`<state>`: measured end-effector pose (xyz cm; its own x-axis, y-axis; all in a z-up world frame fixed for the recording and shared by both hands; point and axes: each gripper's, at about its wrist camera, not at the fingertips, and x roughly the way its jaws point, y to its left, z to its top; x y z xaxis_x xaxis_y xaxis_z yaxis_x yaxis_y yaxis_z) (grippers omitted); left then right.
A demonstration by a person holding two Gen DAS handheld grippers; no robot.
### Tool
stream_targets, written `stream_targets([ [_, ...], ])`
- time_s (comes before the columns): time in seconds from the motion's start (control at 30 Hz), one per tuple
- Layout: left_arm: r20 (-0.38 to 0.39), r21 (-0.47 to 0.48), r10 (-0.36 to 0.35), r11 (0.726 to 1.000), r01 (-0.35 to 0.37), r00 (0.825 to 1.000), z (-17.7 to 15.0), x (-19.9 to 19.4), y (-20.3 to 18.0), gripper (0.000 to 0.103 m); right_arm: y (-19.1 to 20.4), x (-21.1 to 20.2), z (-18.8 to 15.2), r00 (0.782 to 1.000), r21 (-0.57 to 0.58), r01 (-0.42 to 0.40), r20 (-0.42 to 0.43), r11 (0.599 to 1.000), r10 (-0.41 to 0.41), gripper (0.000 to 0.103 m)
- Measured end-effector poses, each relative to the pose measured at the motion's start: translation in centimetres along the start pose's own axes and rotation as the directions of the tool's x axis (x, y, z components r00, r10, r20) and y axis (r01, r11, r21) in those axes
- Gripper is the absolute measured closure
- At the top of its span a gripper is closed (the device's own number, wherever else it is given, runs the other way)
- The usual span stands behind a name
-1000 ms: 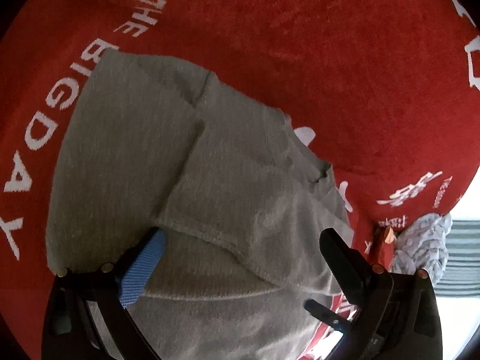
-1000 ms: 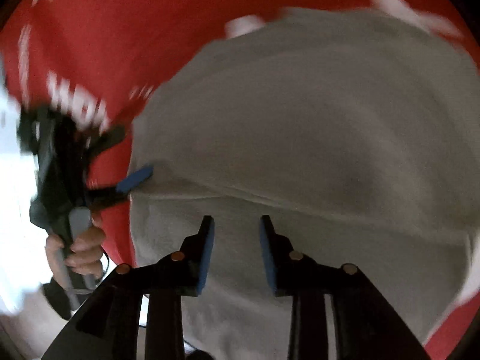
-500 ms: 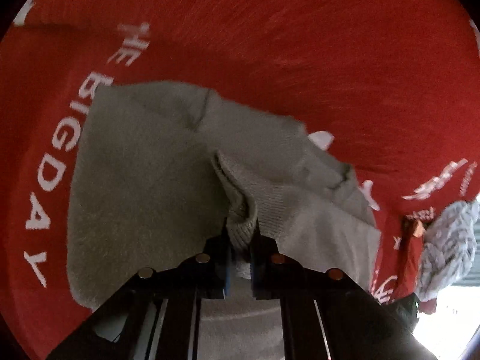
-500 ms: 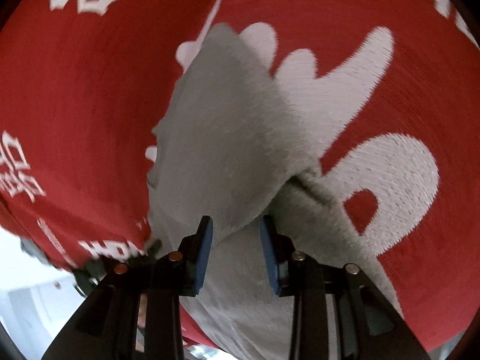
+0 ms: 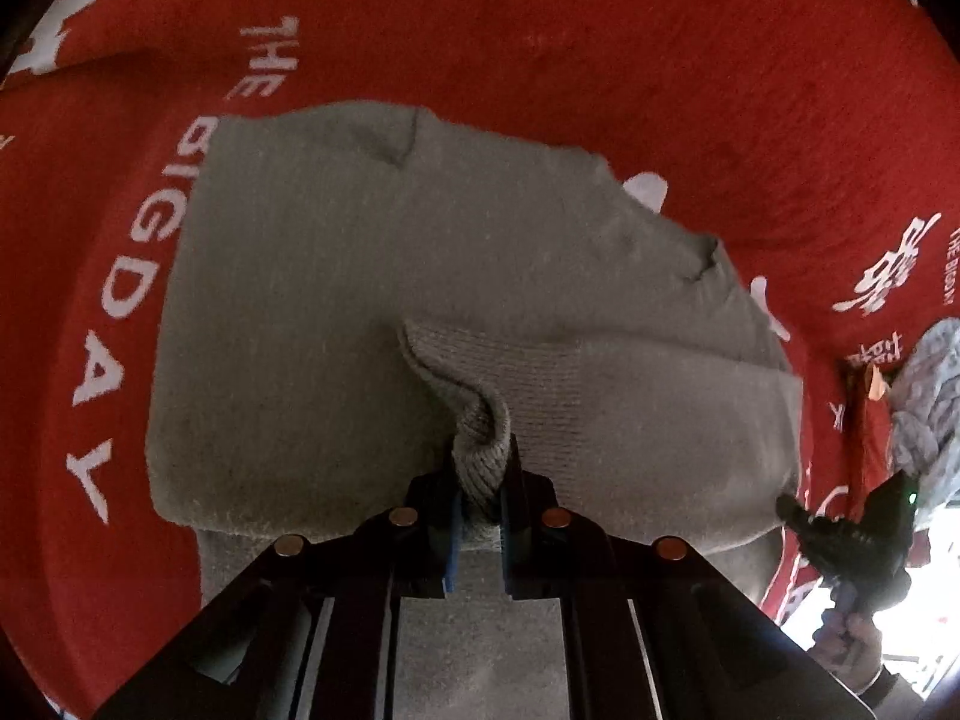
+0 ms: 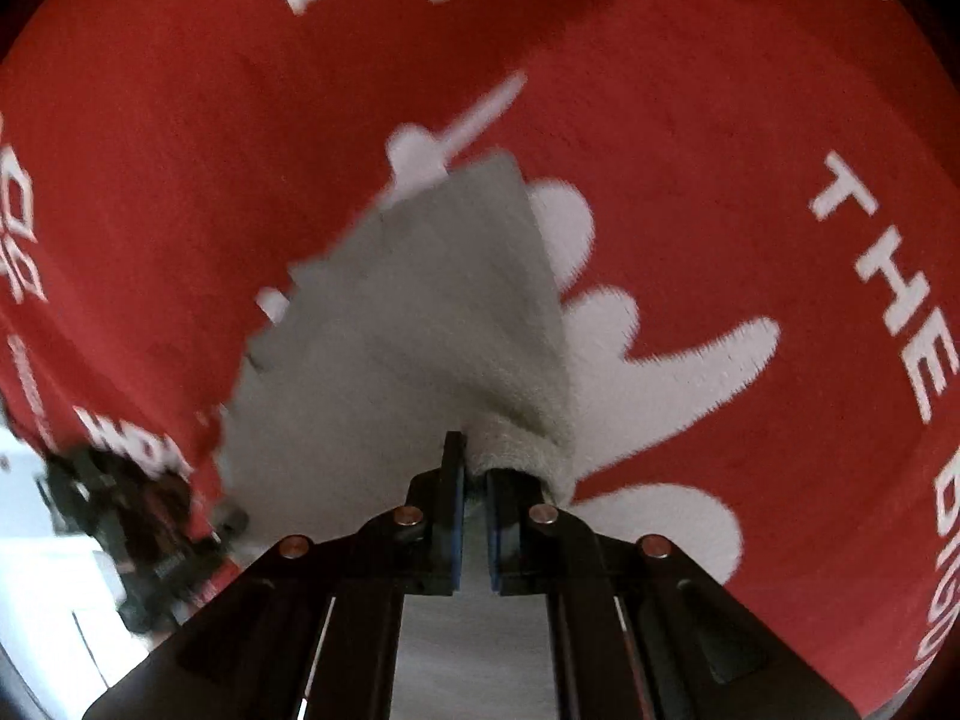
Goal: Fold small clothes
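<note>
A grey knitted garment [image 5: 336, 276] lies partly folded on a red blanket with white lettering. My left gripper [image 5: 479, 474] is shut on a bunched ribbed edge of the garment near its front middle. In the right wrist view the same grey garment [image 6: 420, 312] tapers away from me, and my right gripper [image 6: 473, 468] is shut on its near ribbed corner. The right gripper [image 5: 840, 528] also shows at the garment's right edge in the left wrist view, held by a hand. The left gripper [image 6: 144, 540] appears blurred at lower left of the right wrist view.
The red blanket [image 5: 600, 48] covers the whole surface and reads "THE BIG DAY". A pale blue-grey knitted cloth [image 5: 924, 396] lies bunched at the far right edge. A bright floor area [image 6: 42, 588] shows past the blanket's lower left edge.
The left gripper went from wide open to shut on the garment's ribbed edge and holds it still. The right gripper swung over to the garment's corner and closed on it.
</note>
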<state>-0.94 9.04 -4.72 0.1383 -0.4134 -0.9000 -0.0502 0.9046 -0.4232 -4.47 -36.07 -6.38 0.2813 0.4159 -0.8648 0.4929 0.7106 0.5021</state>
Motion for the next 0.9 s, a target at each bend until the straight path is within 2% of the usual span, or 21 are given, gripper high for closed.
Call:
stream_targets([
  [0.03,-0.003,0.014,0.033,0.999,-0.032,0.999,0.0,-0.4,-0.1,0.084,-0.2,0.0,-0.2,1.0,-0.003,-0.014,0.001,1.0,0.014,0.097],
  [0.07,0.006,0.027,0.08,0.996,-0.08,0.997,0.0,-0.8,-0.1,0.067,-0.3,-0.2,-0.4,1.0,-0.007,-0.016,0.002,1.0,0.016,0.096],
  [0.1,0.022,0.038,0.138,0.99,-0.139,0.99,0.0,-1.2,0.0,0.055,0.0,-0.1,-0.7,1.0,-0.013,-0.008,-0.006,1.0,0.008,0.094],
  [0.13,0.042,0.048,0.194,0.979,-0.196,0.98,0.0,-1.7,0.1,0.035,0.1,-0.2,-1.0,1.0,-0.019,0.005,-0.013,1.0,-0.005,0.092],
  [0.17,0.064,0.058,0.234,0.97,-0.238,0.97,-0.1,-2.4,0.3,0.033,0.1,-0.5,-1.3,1.0,-0.024,0.016,-0.022,1.0,-0.017,0.089],
  [0.27,0.078,0.061,0.274,0.959,-0.279,0.959,0.0,-4.1,1.1,0.033,0.5,-1.8,-2.2,0.997,-0.053,0.066,-0.031,0.996,-0.068,0.087],
  [0.4,0.114,0.099,0.281,0.951,-0.292,0.953,0.1,-5.5,0.3,0.033,1.5,-4.7,-2.1,0.99,-0.105,0.132,0.068,0.986,-0.126,0.087],
  [0.47,0.122,0.136,0.276,0.947,-0.292,0.953,0.2,-5.0,-1.1,0.033,1.8,-5.1,-1.2,0.988,-0.11,0.133,0.09,0.985,-0.123,0.087],
  [0.6,0.105,0.205,0.281,0.933,-0.297,0.954,0.3,-2.4,-4.2,0.033,3.9,-3.4,1.2,0.985,-0.172,0.162,0.088,0.972,-0.149,0.088],
  [0.67,0.097,0.218,0.317,0.918,-0.331,0.944,0.1,-0.7,-4.9,0.033,4.8,-2.0,1.9,0.982,-0.212,0.186,0.076,0.959,-0.174,0.088],
  [0.73,0.081,0.222,0.38,0.895,-0.388,0.922,-0.2,0.7,-4.4,0.033,4.9,-0.2,2.2,0.974,-0.234,0.225,0.051,0.946,-0.219,0.088],
  [0.77,0.069,0.213,0.39,0.893,-0.396,0.918,-0.4,1.1,-3.9,0.032,4.6,0.7,2.2,0.969,-0.234,0.244,0.032,0.941,-0.244,0.088],
  [0.8,0.076,0.189,0.362,0.91,-0.37,0.929,-0.5,0.7,-3.2,0.032,4.1,1.0,2.2,0.969,-0.23,0.247,0.038,0.941,-0.245,0.091],
  [0.83,0.077,0.175,0.357,0.914,-0.365,0.931,-0.6,0.3,-2.8,0.032,3.8,0.9,2.2,0.972,-0.227,0.236,0.05,0.945,-0.231,0.091],
  [0.9,0.077,0.175,0.375,0.907,-0.383,0.924,-0.8,-0.2,-2.0,0.032,3.3,0.2,2.0,0.971,-0.22,0.239,0.057,0.946,-0.232,0.092],
])
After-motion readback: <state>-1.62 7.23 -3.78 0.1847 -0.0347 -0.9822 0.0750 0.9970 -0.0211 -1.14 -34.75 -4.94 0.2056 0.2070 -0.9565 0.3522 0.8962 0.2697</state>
